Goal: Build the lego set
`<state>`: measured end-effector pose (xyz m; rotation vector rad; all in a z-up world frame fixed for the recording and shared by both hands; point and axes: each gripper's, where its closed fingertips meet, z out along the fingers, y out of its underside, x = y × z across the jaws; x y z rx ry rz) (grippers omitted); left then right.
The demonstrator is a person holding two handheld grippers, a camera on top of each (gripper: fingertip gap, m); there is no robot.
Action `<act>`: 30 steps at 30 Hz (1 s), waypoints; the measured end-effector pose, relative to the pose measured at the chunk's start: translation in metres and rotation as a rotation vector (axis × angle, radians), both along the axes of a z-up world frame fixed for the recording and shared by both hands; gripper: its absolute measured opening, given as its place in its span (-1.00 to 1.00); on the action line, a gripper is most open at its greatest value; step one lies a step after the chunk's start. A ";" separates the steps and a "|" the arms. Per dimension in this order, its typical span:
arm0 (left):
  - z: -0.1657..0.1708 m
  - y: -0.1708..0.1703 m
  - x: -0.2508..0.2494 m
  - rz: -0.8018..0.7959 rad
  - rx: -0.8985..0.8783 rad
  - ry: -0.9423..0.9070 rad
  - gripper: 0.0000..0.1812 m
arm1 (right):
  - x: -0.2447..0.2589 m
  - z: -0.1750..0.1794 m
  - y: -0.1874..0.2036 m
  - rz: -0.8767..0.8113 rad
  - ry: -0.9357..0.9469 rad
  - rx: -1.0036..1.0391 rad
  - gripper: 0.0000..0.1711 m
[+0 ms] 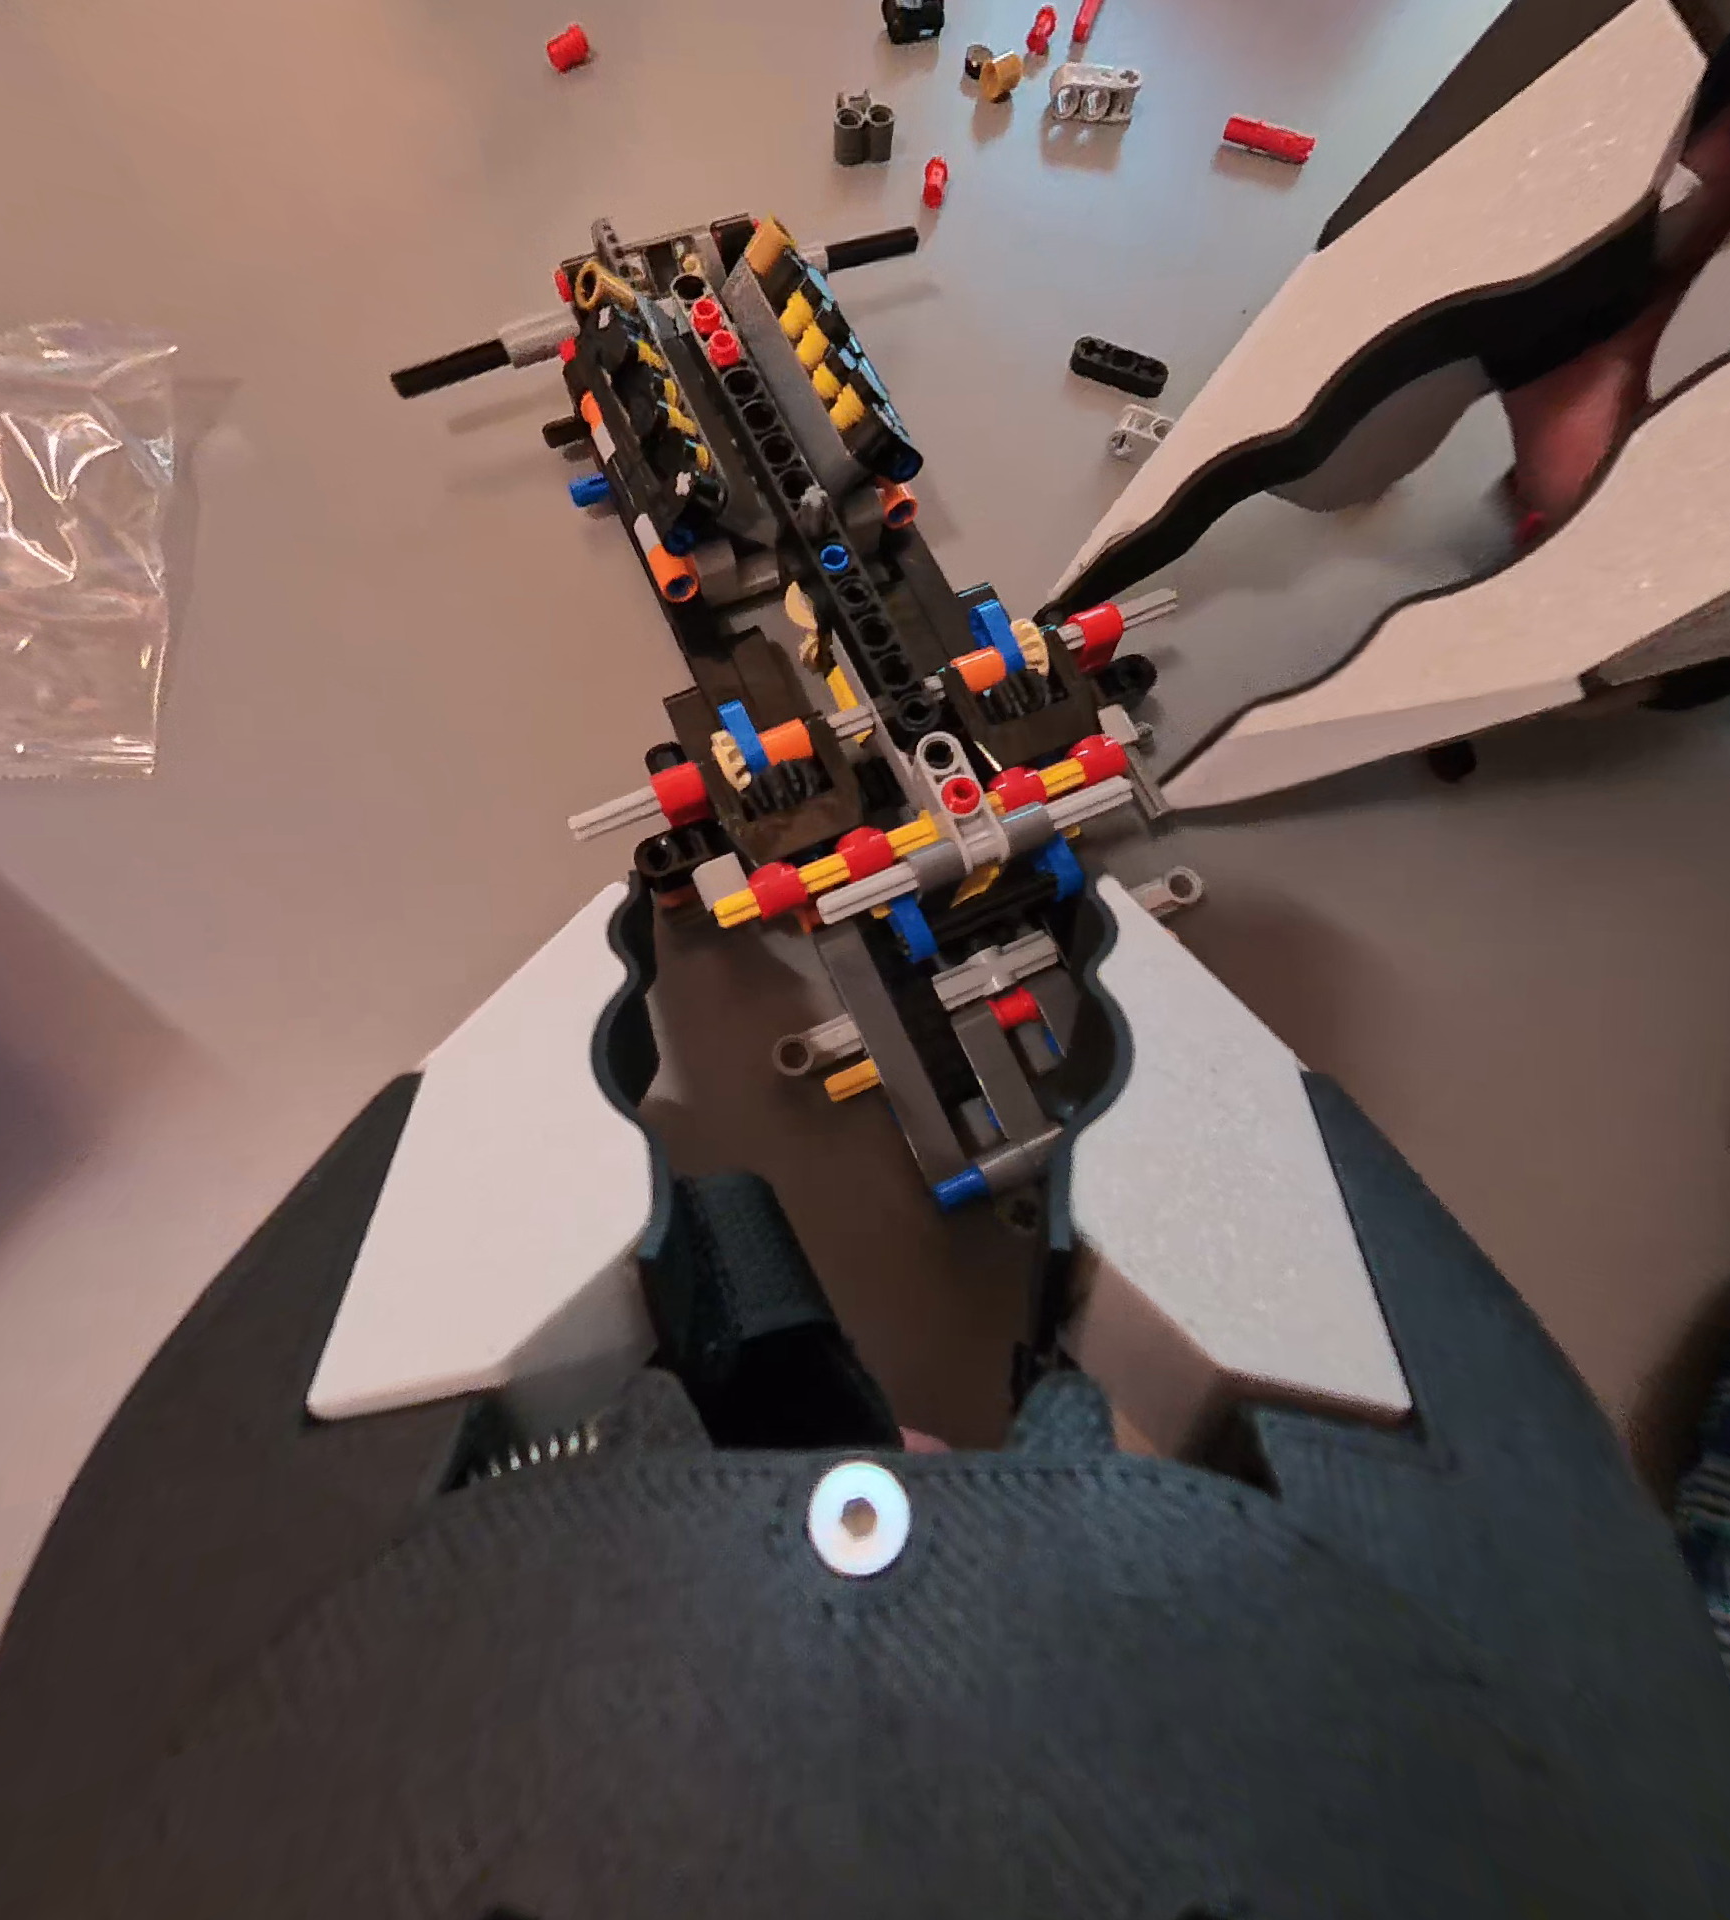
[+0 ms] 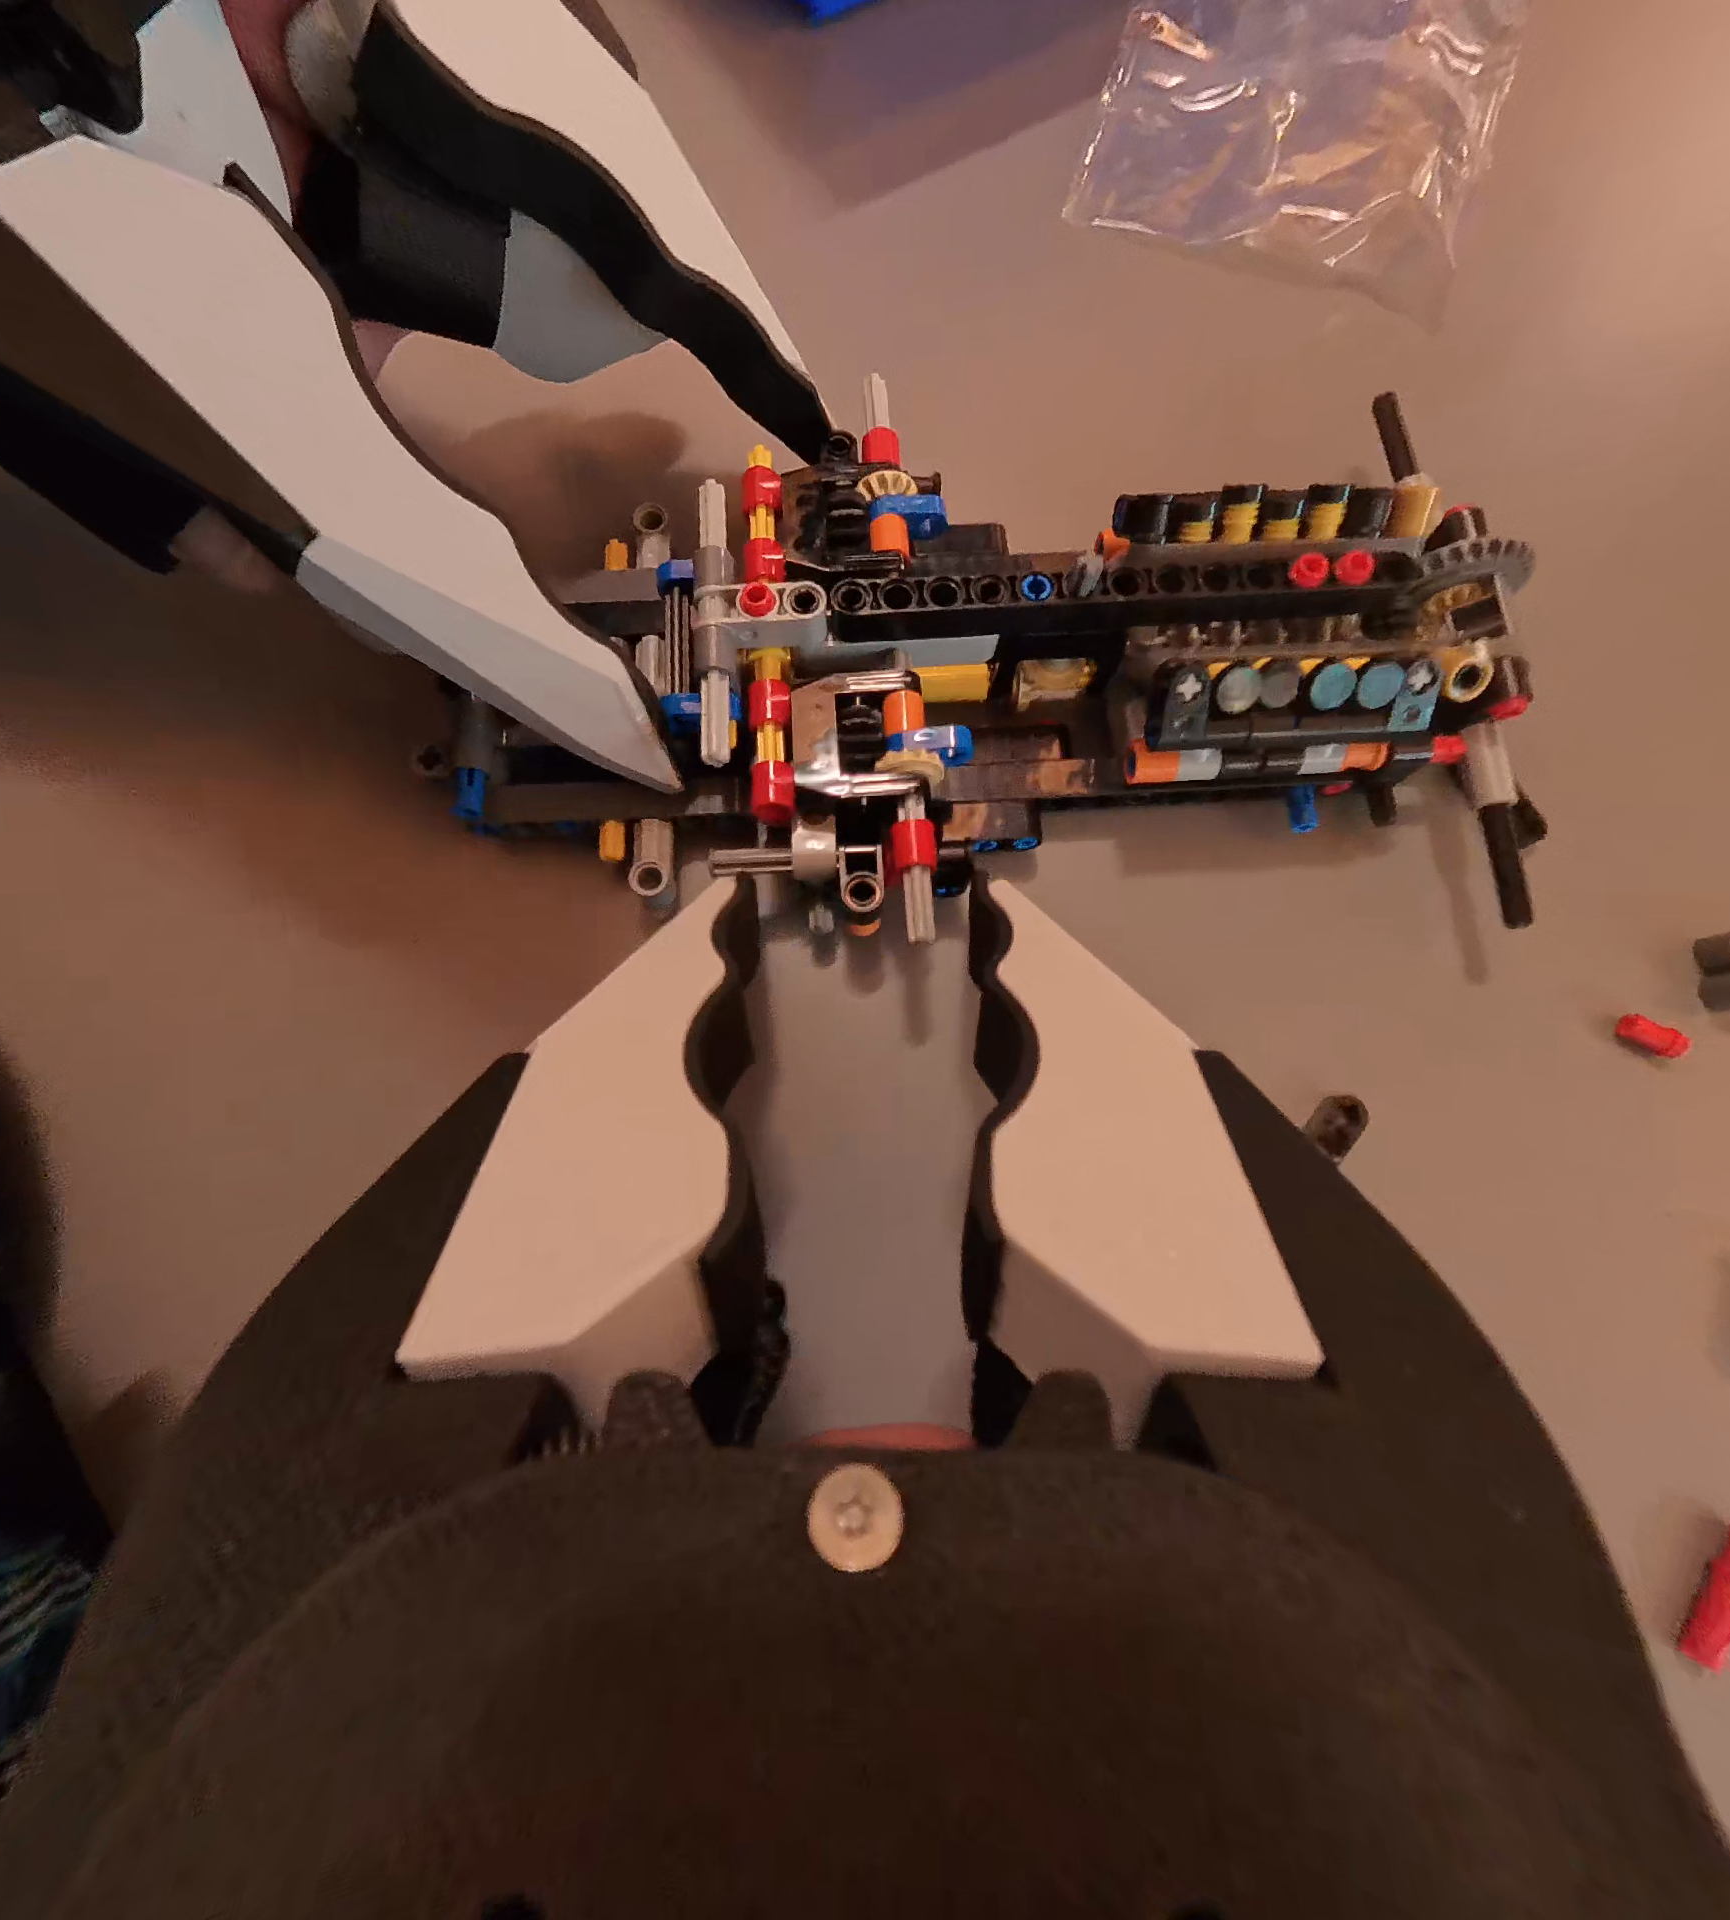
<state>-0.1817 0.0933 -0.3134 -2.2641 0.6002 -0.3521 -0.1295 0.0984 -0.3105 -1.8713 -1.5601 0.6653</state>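
Note:
A long black Lego chassis [image 1: 788, 468] with red, yellow, blue and orange pins lies on the beige table [image 1: 321, 987]. My left gripper [image 1: 866, 894] straddles its near end, and its fingertips [image 1: 622, 935] press on both sides at the yellow and grey cross axles. In the right wrist view the chassis [image 2: 1048, 623] lies crosswise and the left gripper [image 2: 741, 603] holds its left end. My right gripper [image 2: 856, 894] is open. Its tips flank a grey axle with a red bush [image 2: 911, 847] sticking out of the chassis side. It also shows in the left wrist view [image 1: 1105, 707].
A crumpled clear plastic bag [image 1: 30, 551] lies left of the chassis, seen too in the right wrist view [image 2: 1297, 135]. Loose parts lie beyond the chassis: a red pin [image 1: 1268, 138], a dark grey connector [image 1: 861, 130], a black beam [image 1: 1119, 364]. A red piece [image 2: 1723, 1610] lies at right. The dark grey connector [image 1: 861, 130] is about 15 cm from my right fingertips and 20 cm from my left. It turns up in the right wrist view [image 2: 1724, 955] as well.

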 end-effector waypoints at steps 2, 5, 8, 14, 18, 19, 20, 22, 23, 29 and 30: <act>0.000 0.000 0.002 0.022 0.011 0.007 -0.12 | 0.004 0.000 -0.002 0.000 0.004 -0.020 -0.53; 0.000 0.000 0.005 0.035 0.020 0.012 -0.13 | 0.007 0.003 -0.005 -0.003 0.015 -0.018 -0.53; 0.000 0.000 0.006 0.045 0.021 0.016 -0.13 | 0.006 0.002 -0.004 -0.004 0.016 0.000 -0.54; 0.000 -0.001 0.008 0.100 0.024 0.020 -0.13 | 0.005 0.003 -0.007 0.021 0.024 -0.028 -0.46; 0.000 -0.001 0.009 0.109 0.025 0.022 -0.13 | 0.006 0.003 -0.005 0.011 0.026 -0.034 -0.47; 0.000 -0.001 0.009 0.111 0.021 0.016 -0.13 | 0.006 0.003 -0.005 0.005 0.029 -0.040 -0.47; 0.000 -0.001 0.009 0.114 0.018 0.012 -0.13 | 0.006 0.002 -0.005 0.000 0.028 -0.043 -0.47; 0.000 -0.002 0.010 0.114 0.022 0.019 -0.13 | 0.006 0.002 -0.002 -0.022 0.024 -0.043 -0.51; 0.000 -0.002 0.010 0.115 0.024 0.021 -0.13 | 0.006 0.002 -0.001 -0.033 0.028 -0.053 -0.52; 0.000 -0.002 0.011 0.113 0.026 0.025 -0.12 | 0.006 0.001 -0.001 -0.049 0.025 -0.081 -0.55; 0.000 -0.002 0.011 0.112 0.027 0.026 -0.12 | 0.007 0.001 0.000 -0.047 0.019 -0.073 -0.55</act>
